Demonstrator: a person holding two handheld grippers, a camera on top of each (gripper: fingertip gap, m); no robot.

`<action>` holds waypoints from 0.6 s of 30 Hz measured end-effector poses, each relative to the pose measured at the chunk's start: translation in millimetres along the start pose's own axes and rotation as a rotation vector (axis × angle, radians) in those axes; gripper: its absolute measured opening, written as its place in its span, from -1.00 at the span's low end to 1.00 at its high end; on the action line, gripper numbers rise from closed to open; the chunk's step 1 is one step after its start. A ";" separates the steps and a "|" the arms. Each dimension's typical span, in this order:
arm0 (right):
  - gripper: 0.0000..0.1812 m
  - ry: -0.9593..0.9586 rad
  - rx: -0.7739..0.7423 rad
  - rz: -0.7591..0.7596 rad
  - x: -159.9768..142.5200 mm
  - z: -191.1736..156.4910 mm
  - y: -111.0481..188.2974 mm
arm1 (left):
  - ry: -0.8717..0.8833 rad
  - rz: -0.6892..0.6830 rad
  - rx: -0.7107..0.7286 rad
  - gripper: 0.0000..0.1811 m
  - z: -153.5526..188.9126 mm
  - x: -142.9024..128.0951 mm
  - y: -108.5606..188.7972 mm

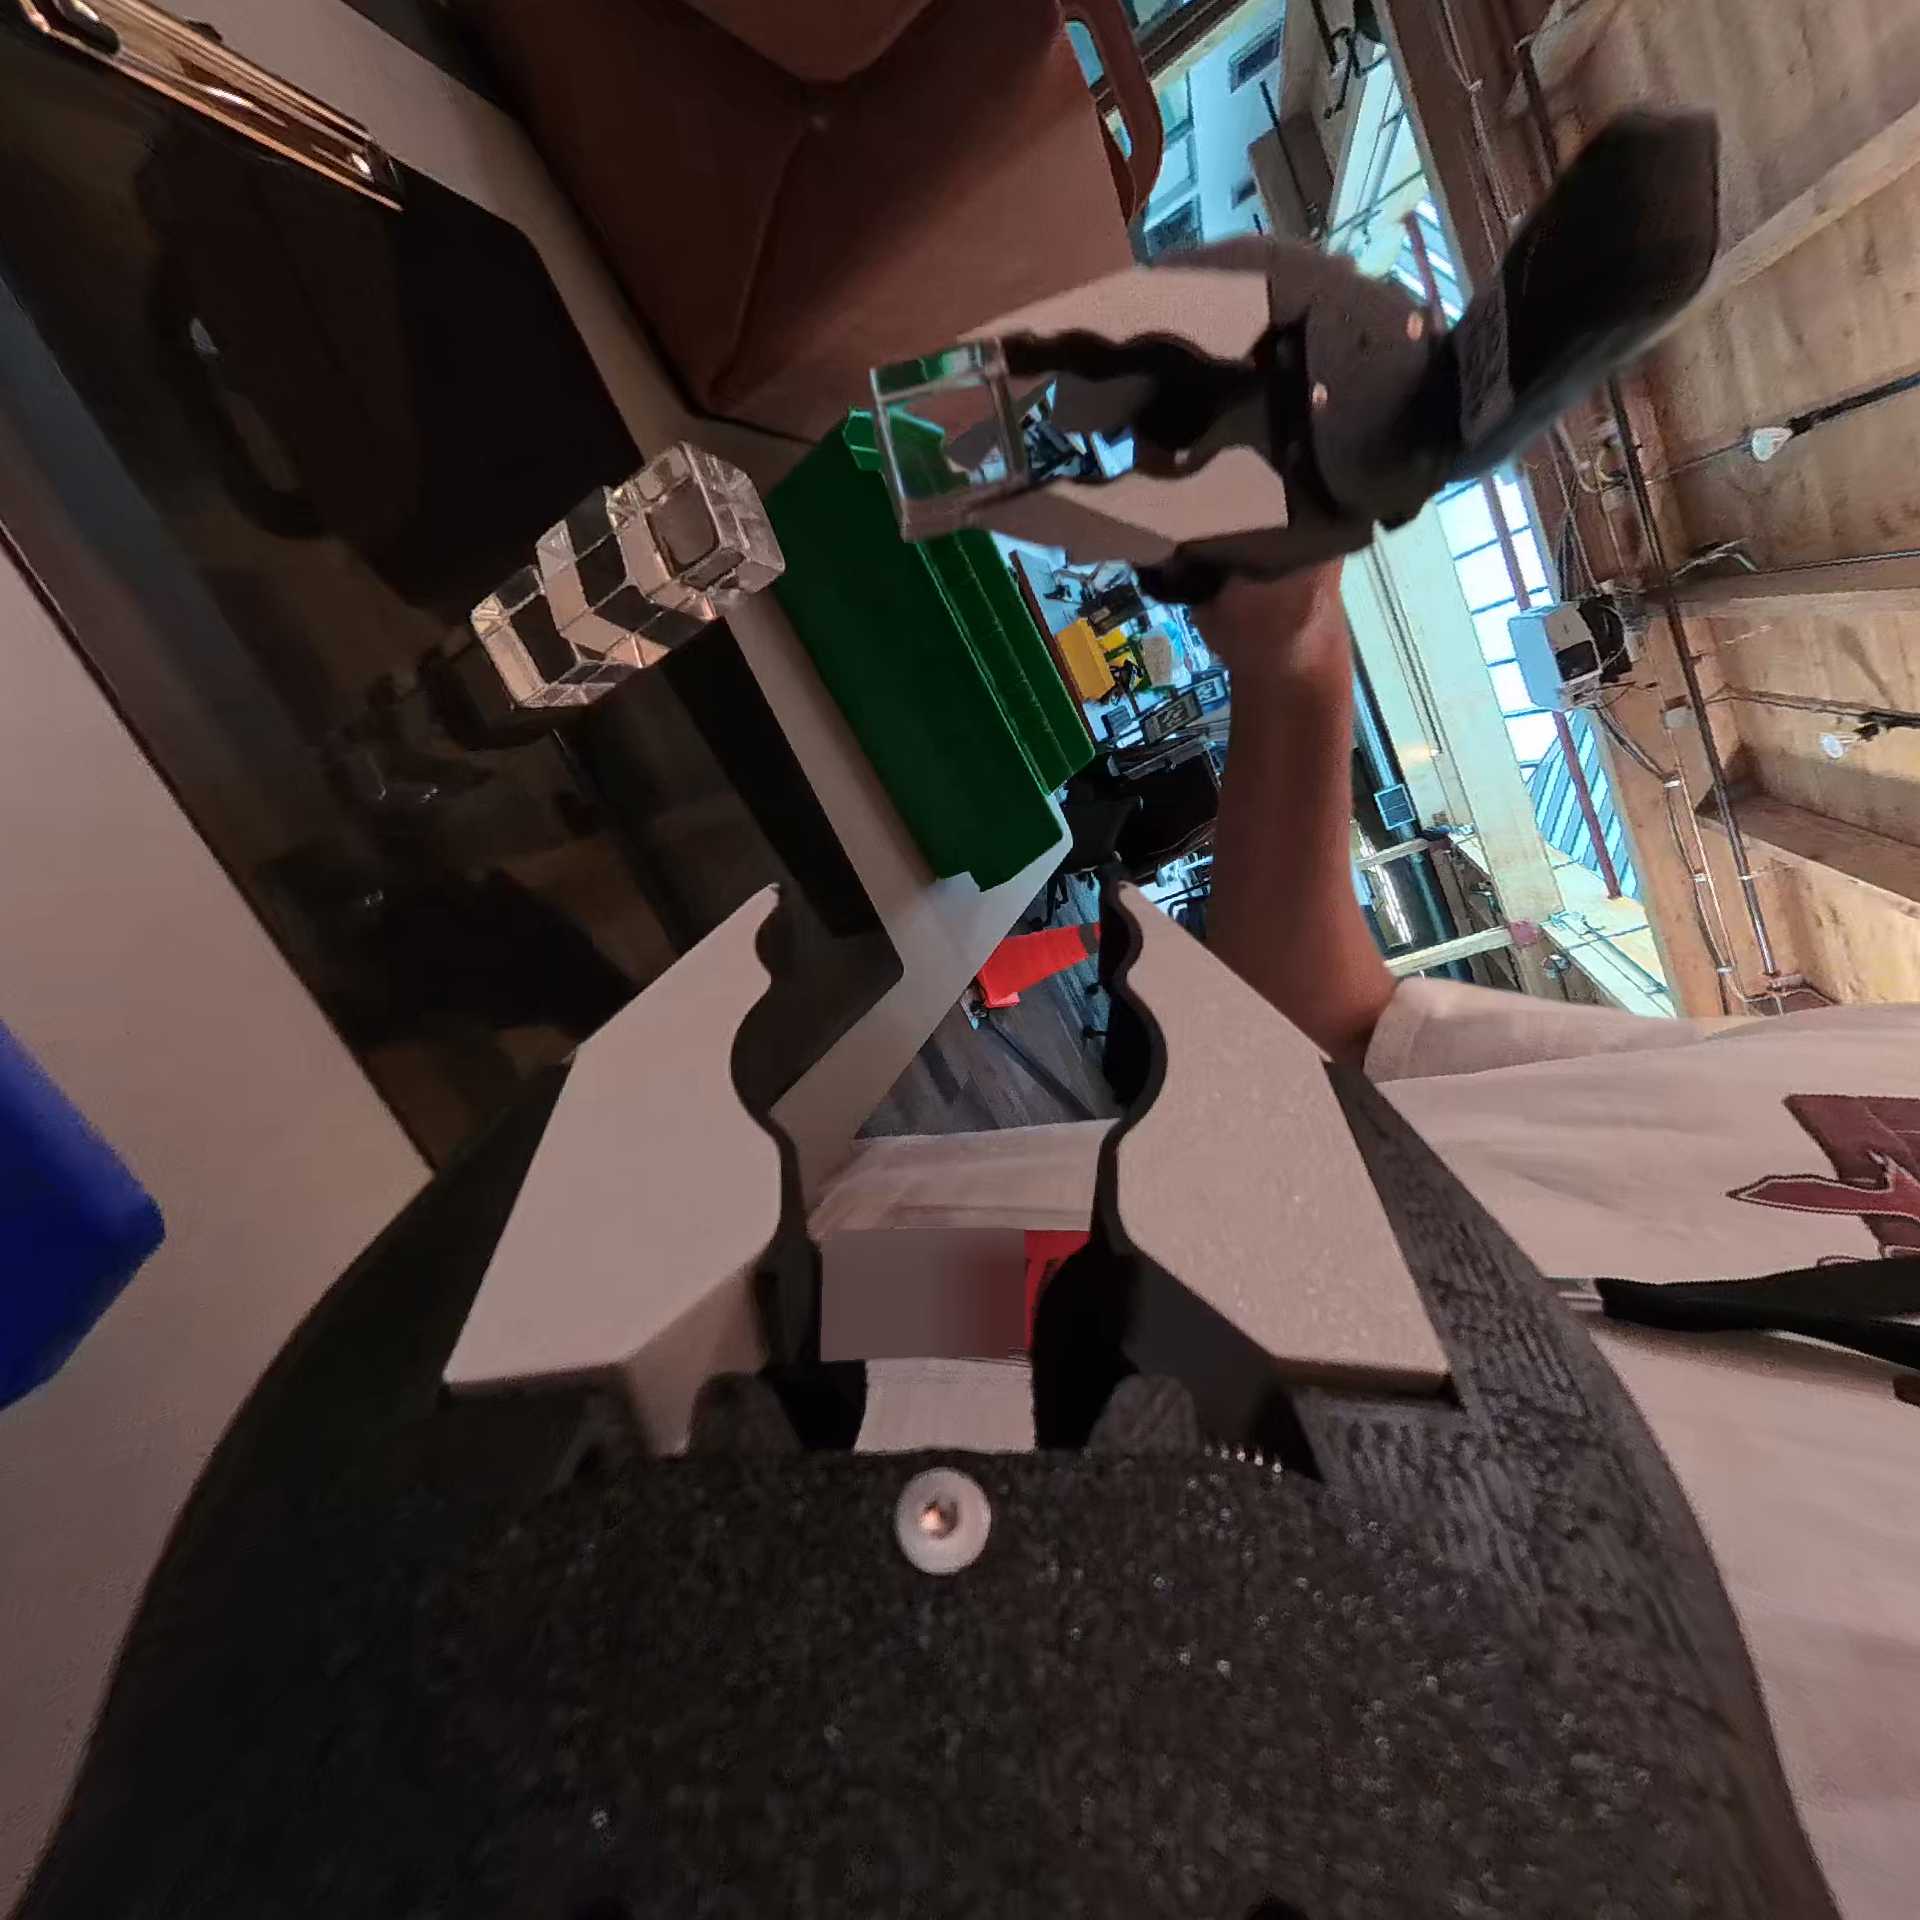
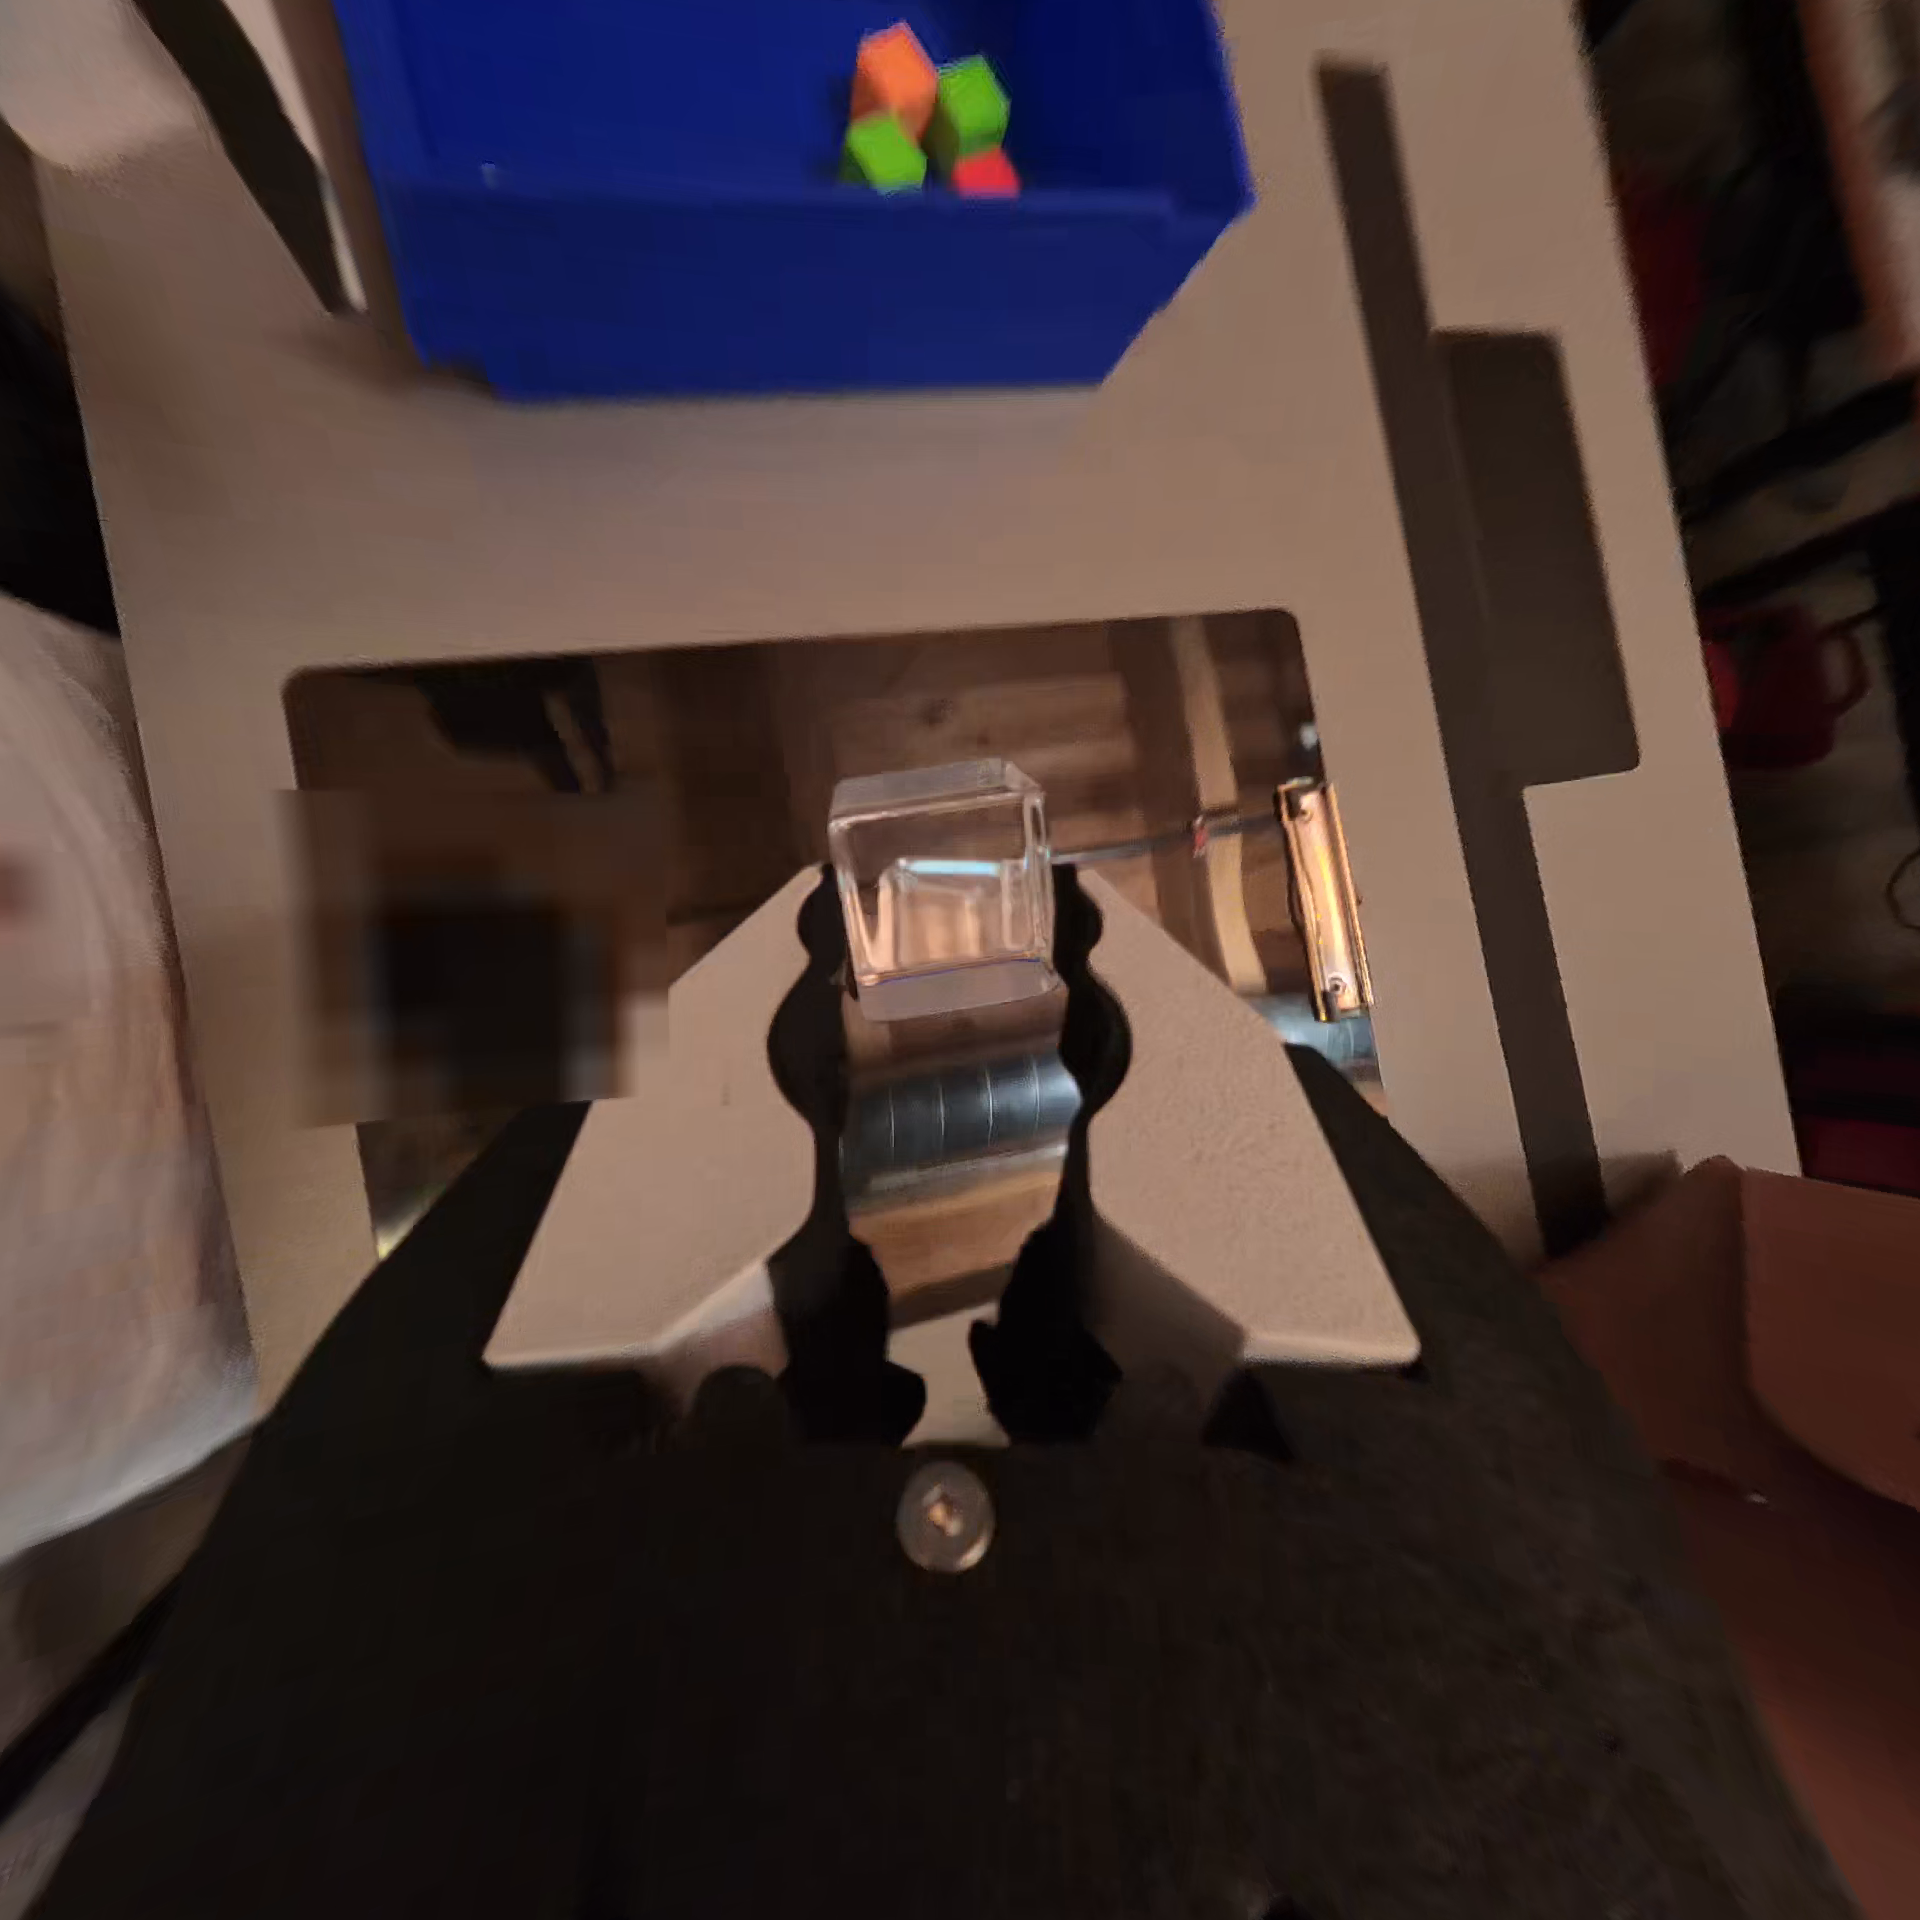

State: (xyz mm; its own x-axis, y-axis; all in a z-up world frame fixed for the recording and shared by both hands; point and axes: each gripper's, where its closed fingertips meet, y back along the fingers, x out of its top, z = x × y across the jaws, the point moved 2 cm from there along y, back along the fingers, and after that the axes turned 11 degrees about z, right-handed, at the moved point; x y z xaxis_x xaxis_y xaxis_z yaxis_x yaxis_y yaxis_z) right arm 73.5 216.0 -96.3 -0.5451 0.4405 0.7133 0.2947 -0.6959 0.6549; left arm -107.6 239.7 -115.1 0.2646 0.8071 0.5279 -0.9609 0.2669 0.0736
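**One clear cube aloft, three already stacked on the mirror**

The right tool was clenched on a clear acrylic cube, pinching it at the fingertips above a mirror-faced clipboard lying on the white table. At twelve o'clock from the cube sat a blue plastic bin holding small orange, green and red cubes. The left tool hung spread and empty. At ten o'clock from it, three more clear cubes stood touching in a column on the dark reflective board, a green plastic bin just beside them. The held cube was well apart from that column.
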 end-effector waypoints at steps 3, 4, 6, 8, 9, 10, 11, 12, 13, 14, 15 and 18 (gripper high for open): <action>-0.56 -0.029 0.102 -0.112 -4.6 7.6 -12.0 | -0.001 0.013 0.008 -0.35 -1.1 -3.5 5.3; -0.56 -0.034 0.119 -0.169 -9.8 9.3 -16.2 | -0.005 0.015 0.018 -0.35 -2.2 -4.8 6.7; -0.56 -0.016 0.130 -0.283 -21.3 12.8 -23.1 | -0.016 0.016 0.045 -0.35 -5.1 -7.7 9.4; -0.55 -0.029 0.157 -0.341 -27.3 11.1 -28.9 | -0.013 0.024 0.050 -0.35 -5.5 -9.2 11.1; -0.55 -0.044 0.167 -0.352 -28.2 9.6 -31.7 | -0.005 0.025 0.048 -0.35 -5.5 -9.7 11.9; -0.55 -0.051 0.173 -0.360 -29.2 8.4 -33.9 | 0.002 0.025 0.050 -0.35 -6.3 -10.4 12.7; -0.55 -0.051 0.169 -0.369 -30.5 8.3 -35.8 | 0.004 0.024 0.056 -0.35 -7.9 -10.9 13.7; -0.56 -0.045 0.158 -0.385 -32.8 9.6 -37.1 | 0.003 0.022 0.066 -0.35 -10.0 -11.0 14.8; -0.55 -0.036 0.148 -0.396 -34.6 11.0 -38.2 | -0.001 0.022 0.076 -0.35 -11.9 -10.9 16.0; -0.55 -0.031 0.142 -0.397 -35.4 11.8 -39.4 | -0.004 0.021 0.082 -0.35 -13.2 -10.4 17.1; -0.56 -0.032 0.144 -0.398 -36.1 11.7 -40.4 | -0.004 0.021 0.084 -0.35 -13.6 -9.9 18.0; -0.56 -0.040 0.147 -0.375 -35.0 11.5 -43.7 | -0.005 0.022 0.085 -0.35 -14.0 -7.9 20.0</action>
State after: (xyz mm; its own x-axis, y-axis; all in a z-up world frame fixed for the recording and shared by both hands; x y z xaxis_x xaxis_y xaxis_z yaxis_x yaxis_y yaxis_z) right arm 88.7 237.6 -147.1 -0.6062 0.6720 0.4253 0.1917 -0.3955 0.8982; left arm -127.7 246.1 -129.7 0.2427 0.8095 0.5347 -0.9701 0.2028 0.1333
